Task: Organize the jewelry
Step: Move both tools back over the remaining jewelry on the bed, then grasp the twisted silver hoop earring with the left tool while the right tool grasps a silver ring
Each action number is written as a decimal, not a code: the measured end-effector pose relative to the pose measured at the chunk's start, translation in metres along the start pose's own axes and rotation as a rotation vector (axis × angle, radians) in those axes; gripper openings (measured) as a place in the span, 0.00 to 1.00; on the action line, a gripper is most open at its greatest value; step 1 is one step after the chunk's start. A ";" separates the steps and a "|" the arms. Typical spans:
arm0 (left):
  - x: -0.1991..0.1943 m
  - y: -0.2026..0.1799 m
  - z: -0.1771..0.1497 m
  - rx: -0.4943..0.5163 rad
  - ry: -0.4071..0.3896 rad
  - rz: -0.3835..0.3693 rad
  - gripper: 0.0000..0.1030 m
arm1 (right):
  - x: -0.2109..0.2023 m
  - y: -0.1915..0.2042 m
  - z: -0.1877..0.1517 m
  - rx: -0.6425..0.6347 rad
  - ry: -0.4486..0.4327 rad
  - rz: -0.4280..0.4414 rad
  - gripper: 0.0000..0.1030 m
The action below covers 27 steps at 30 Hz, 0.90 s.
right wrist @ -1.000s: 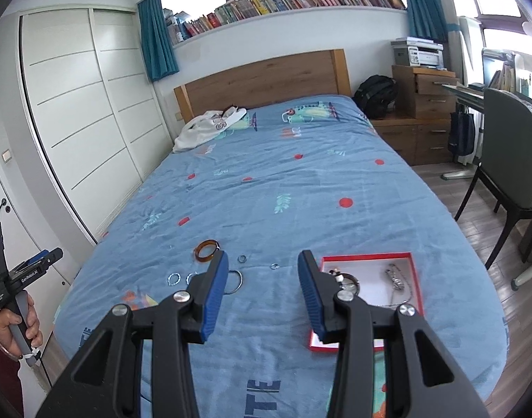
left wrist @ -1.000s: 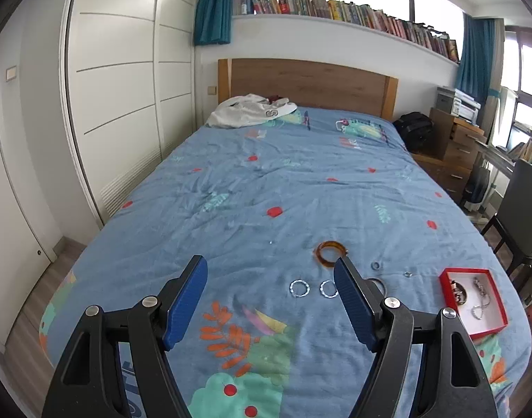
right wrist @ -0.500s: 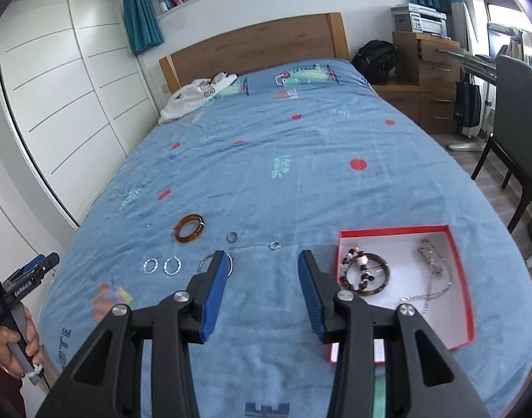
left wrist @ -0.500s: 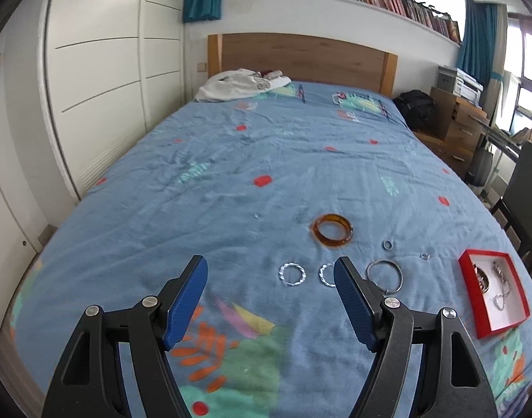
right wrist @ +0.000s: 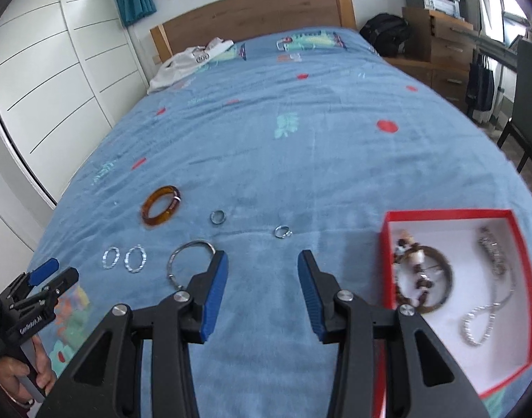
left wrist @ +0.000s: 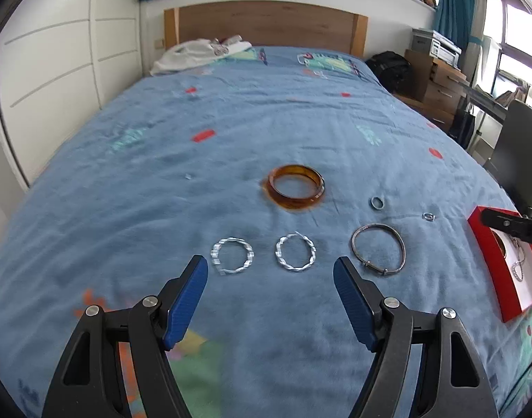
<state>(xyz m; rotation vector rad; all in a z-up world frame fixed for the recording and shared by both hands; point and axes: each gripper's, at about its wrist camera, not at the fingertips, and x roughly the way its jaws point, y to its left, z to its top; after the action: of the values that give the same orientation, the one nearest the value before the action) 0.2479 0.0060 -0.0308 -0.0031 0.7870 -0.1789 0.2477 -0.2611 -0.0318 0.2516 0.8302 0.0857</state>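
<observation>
Blue bedding covers the bed (left wrist: 266, 122), which carries everything here. Near its right edge sits the red jewelry box (right wrist: 450, 214), already holding a beaded bracelet (right wrist: 417, 275) and a chain necklace (right wrist: 485, 313). Loose on the cover lie an amber bangle (left wrist: 296, 188), a thin metal bangle (left wrist: 378, 248), two twisted silver hoops (left wrist: 295, 253) side by side, and two small rings (left wrist: 377, 203).

The step looks like a first pickup. Doing it well likely means coming down with one pad inside a loop and one outside, pinching the band without catching fabric.

The left gripper (left wrist: 271, 280) is wide and empty, just short of the hoops. The right gripper (right wrist: 262, 271) is narrower, empty, between the thin bangle and the box.
</observation>
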 end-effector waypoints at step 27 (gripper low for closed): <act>0.097 -0.014 -0.005 0.051 0.064 -0.053 0.57 | 0.111 -0.012 0.007 -0.002 0.049 -0.025 0.38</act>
<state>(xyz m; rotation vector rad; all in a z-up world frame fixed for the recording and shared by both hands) 0.3097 -0.0229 -0.1018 0.0300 0.8466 -0.2500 0.3275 -0.2548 -0.1098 0.2382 0.8815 0.0692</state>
